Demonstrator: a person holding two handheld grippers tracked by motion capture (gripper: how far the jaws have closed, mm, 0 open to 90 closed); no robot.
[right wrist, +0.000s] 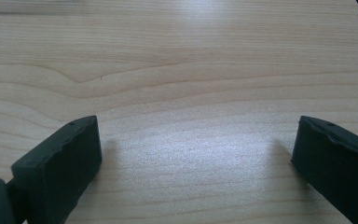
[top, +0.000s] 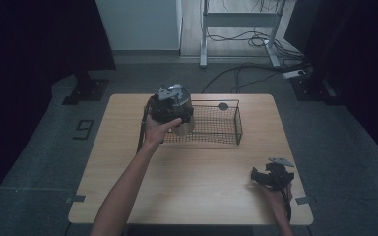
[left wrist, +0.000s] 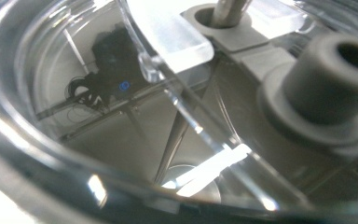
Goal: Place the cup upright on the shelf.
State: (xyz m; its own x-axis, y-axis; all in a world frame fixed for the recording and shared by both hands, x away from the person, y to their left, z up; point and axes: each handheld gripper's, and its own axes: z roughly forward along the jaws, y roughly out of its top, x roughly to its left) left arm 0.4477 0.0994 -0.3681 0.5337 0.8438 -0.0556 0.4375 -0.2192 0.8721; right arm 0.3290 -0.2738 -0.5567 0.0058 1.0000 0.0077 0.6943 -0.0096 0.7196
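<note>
A person's left claw holds a clear glass lid with a grey knob at the black wire-mesh basket's left end; its grip is hidden. Lower it slowly, level. The right claw rests spread on the light wooden tabletop.

Across the lower half of the frame the counter lies bare, open to any pass. The wire basket blocks upper centre. The right gripper occupies the lower right corner.
</note>
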